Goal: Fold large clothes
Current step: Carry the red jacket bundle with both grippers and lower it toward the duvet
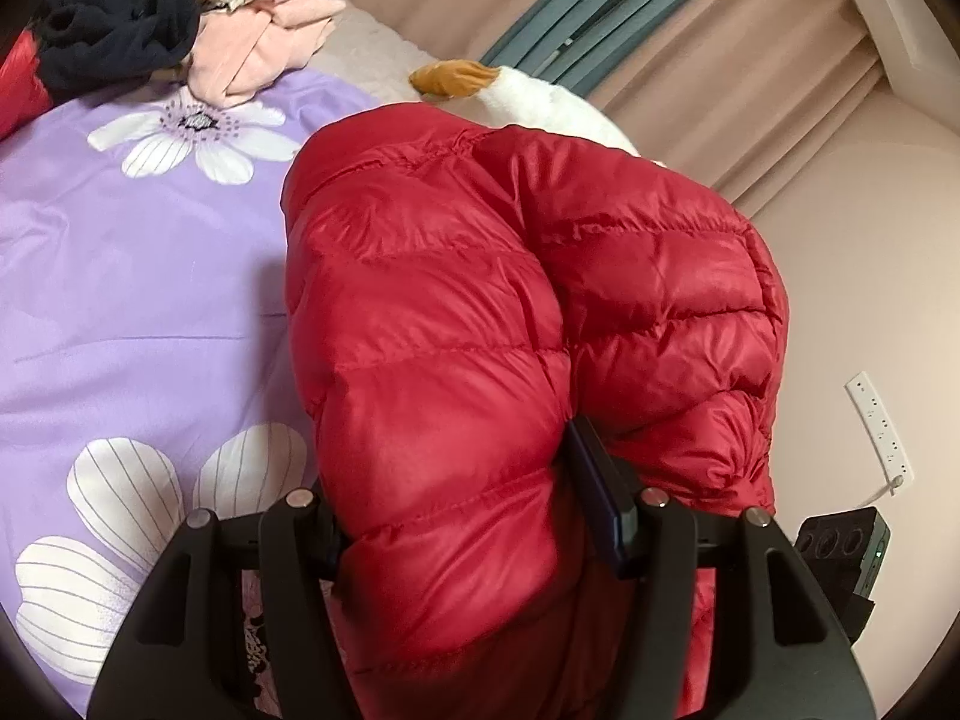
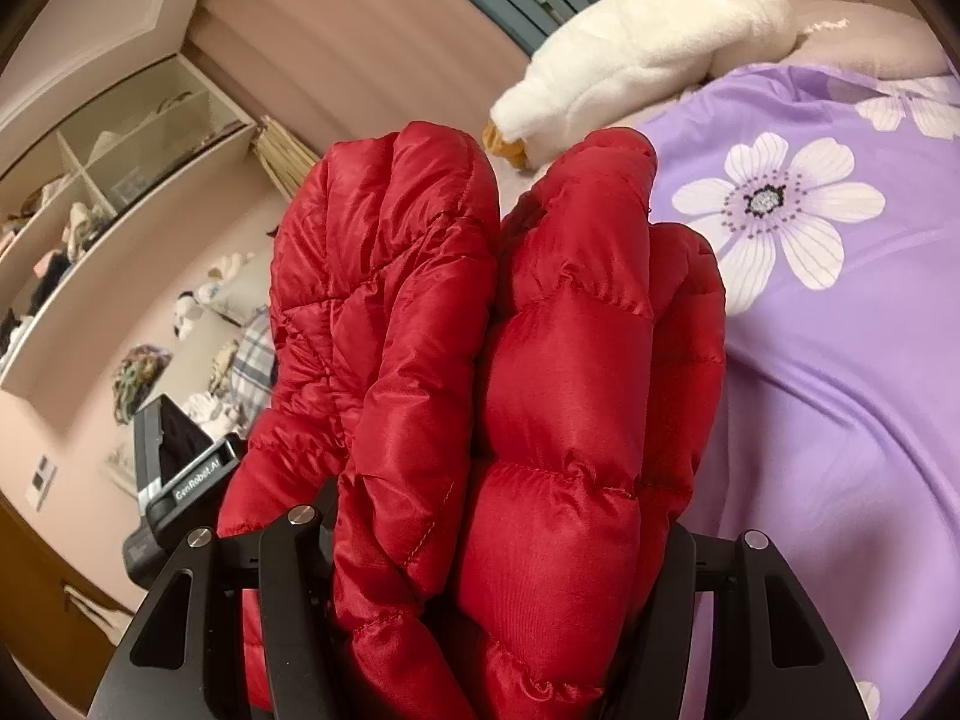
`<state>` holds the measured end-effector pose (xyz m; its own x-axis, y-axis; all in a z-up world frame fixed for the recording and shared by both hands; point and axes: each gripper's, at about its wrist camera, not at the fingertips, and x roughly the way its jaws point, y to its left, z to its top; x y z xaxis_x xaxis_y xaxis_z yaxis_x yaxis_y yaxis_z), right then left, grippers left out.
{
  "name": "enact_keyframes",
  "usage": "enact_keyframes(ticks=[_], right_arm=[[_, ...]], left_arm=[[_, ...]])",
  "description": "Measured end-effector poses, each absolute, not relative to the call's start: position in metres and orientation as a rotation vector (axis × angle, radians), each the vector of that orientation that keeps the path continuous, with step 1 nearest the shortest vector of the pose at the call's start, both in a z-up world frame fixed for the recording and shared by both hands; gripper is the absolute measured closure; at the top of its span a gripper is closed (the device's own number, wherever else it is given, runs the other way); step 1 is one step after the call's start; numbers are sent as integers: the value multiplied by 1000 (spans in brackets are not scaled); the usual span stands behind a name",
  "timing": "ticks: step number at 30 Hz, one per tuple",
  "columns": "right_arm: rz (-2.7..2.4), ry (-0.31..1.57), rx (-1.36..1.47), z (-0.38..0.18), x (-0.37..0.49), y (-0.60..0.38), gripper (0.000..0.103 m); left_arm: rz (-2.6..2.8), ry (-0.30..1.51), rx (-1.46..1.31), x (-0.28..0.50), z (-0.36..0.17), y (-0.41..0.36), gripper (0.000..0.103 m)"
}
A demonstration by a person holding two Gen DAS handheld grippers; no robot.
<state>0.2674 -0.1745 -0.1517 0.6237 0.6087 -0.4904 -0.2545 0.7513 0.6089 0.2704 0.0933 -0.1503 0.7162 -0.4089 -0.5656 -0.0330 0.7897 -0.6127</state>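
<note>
i've got both ends of the red down jacket bunched up, my left gripper clamped on a thick puffy fold and my right gripper clamped on doubled layers of it, jaws held wide by the padding; to do this well i'd keep both grips level and matched so the fold lands square on the purple floral bedspread just beyond; both grippers tilt forward and down, with the white plush duck further back
</note>
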Motion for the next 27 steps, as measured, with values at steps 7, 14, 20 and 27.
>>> enact_keyframes(ticks=[7,14,20,27], right_arm=[[510,796,545,-179,278,-173,43],[504,799,533,-186,283,-171,42],[490,824,558,-201,285,-175,41],[468,829,532,-203,284,-171,40]], left_arm=[[-147,799,-601,278,-174,91,42],[-123,788,-612,280,-185,94,42],[-97,793,-579,284,-192,87,42],[-85,811,-619,287,-205,93,37]])
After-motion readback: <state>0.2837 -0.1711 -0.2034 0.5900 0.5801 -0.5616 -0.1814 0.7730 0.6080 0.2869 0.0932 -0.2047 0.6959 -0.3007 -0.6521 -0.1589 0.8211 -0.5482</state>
